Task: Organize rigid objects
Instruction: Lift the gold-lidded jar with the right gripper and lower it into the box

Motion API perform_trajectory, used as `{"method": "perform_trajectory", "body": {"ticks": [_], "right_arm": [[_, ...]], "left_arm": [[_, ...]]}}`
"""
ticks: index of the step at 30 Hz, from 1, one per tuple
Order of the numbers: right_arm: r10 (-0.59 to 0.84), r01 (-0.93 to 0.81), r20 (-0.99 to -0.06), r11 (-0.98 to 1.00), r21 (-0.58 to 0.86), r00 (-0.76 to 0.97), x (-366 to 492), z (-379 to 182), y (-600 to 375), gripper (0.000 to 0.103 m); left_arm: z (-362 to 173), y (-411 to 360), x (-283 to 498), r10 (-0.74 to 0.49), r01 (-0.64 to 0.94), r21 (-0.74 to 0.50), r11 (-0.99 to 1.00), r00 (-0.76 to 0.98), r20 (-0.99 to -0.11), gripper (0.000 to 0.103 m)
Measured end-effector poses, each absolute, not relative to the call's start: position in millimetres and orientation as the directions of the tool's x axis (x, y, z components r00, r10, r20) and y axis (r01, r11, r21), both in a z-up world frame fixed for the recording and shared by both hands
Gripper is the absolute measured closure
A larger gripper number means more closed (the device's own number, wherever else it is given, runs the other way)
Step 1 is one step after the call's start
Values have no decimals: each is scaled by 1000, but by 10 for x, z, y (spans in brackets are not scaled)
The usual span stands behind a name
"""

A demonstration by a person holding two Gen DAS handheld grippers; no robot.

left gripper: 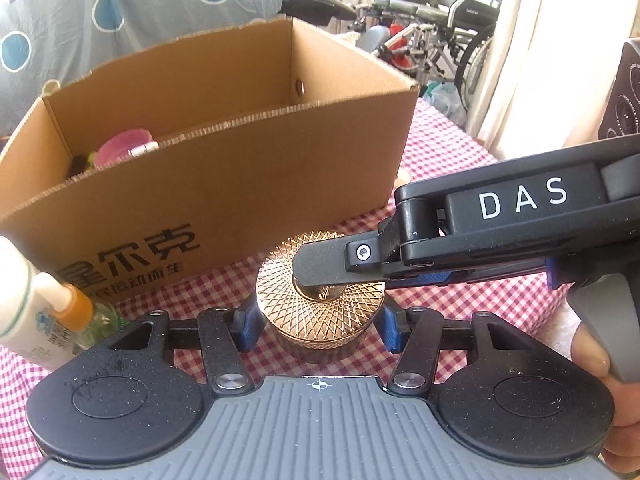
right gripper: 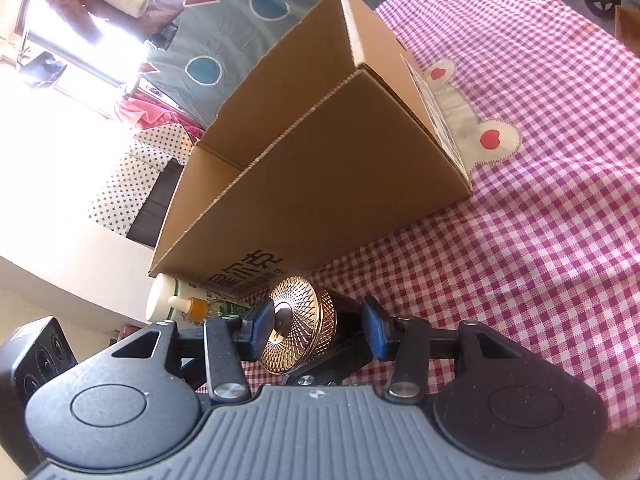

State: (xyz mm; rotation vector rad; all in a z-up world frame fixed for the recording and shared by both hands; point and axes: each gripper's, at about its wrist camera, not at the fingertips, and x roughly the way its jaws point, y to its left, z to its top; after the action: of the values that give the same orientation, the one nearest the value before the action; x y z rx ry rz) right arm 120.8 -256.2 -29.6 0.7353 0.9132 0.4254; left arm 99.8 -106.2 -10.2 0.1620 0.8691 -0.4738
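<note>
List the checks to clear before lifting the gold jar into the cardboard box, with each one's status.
1. Left gripper pads against gold jar sides: ok.
2. Right gripper clamped on jar: cannot tell; one finger lies across the lid.
3. Lid seated flush: ok.
4. Cardboard box open on top: ok.
5. Free room inside box beside pink item: cannot tell.

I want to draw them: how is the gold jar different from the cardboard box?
The gold jar is round and shiny with a criss-cross pattern; the cardboard box is boxy and dull brown. The jar is much smaller than the box. The jar has its lid on; the box is open on top. The left tongs clasp the jar; no tongs touch the box. Both have the checked cloth under them.
</note>
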Motion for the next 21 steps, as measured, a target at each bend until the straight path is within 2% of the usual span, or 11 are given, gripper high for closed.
{"method": "perform_trajectory", "body": {"ticks": [13,21], "right_arm": [[627,-223,-467,716,662,624,1295,555,-2467,52],[633,-276,-532,750,601,562,2063,887,-2386,52]], "left_arm": [[653,-978,1029,-335,425,-29,905,668,-665,48],[847,-946,1723,-336,384,-92,919,637,-694,48]]}}
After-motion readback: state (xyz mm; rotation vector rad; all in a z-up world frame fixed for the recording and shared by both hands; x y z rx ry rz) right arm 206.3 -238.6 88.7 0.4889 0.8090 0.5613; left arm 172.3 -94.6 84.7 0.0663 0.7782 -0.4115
